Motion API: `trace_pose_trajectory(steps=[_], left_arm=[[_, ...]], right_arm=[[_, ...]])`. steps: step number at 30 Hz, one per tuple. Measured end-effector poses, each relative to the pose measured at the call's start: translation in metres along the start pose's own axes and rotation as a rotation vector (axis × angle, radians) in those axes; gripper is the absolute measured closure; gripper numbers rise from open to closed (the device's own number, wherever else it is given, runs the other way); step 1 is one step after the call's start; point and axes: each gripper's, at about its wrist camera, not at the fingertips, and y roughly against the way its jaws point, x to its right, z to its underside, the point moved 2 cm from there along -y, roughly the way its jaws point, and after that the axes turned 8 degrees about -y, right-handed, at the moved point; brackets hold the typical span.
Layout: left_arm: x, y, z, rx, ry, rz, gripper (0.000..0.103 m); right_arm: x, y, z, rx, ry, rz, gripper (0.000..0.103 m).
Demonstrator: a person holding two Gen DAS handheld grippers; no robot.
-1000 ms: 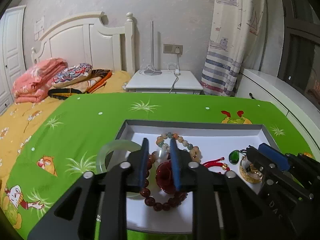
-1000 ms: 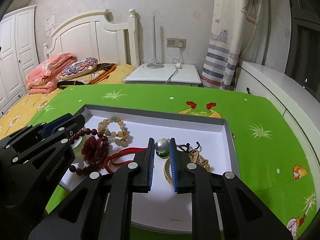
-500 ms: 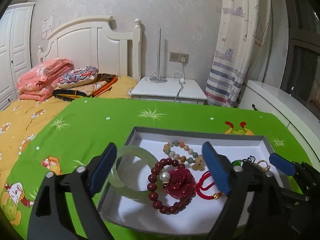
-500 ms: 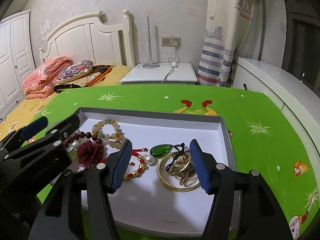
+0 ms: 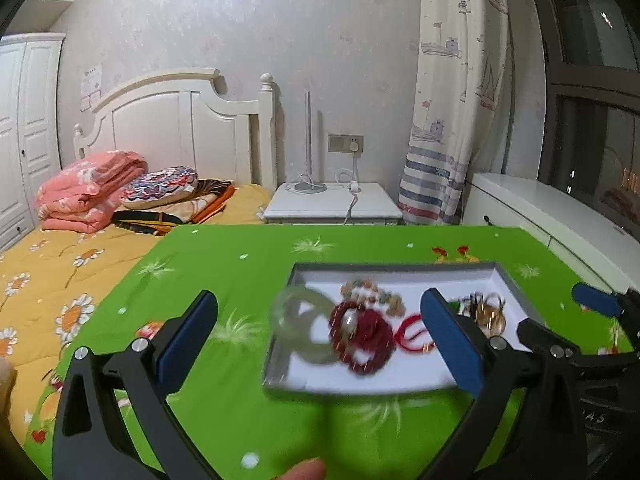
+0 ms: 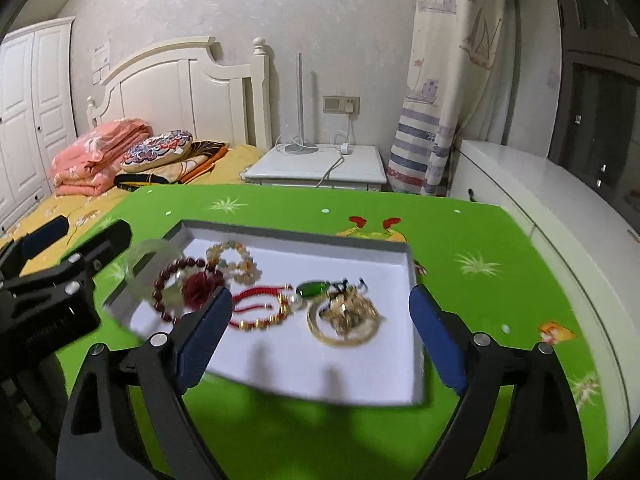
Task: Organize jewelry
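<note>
Landmark: the tray [image 6: 412, 292], a shallow white-floored box on the green cloth [image 6: 460, 240].
Jewelry: all of it lies inside the tray; nothing is between either claw's pads.
Green bangle [image 5: 304, 332]: at the tray's left end, propped over the left rim, touching the dark red bead bracelet [image 6: 188, 284].
Red cord bracelet [image 6: 260, 308]: mid-tray, long axis running left to right.
Gold bangle [image 6: 344, 324]: toward the tray's right end, a green pendant [image 6: 312, 289] just beside it.
Left claw [image 5: 320, 344]: jaws wide and opening, empty, on the near side of the tray's left half; nearer the green bangle.
Right claw [image 6: 320, 332]: jaws wide and opening, empty, near side of the tray's right half; nearer the gold bangle.
Key relation: both claws stand back from the tray, so, as I judge it, any next pick calls for a reach forward and down.
</note>
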Motion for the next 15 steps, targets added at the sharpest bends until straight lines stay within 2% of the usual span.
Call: trace_pose_trajectory(steps=[4,10,15], left_arm=[[0.002,0.022,0.021,-0.005,-0.007,0.016,0.005],[0.013,0.044,0.048,-0.006,-0.056,0.023,0.005],[0.018,0.054,0.056,0.0,-0.07,0.017,0.005]], right_arm=[[0.0,0.02,0.021,0.01,0.052,0.006,0.019],[0.011,0.041,0.04,0.025,0.012,-0.015,0.019],[0.012,0.055,0.048,0.041,0.018,-0.017,0.019]])
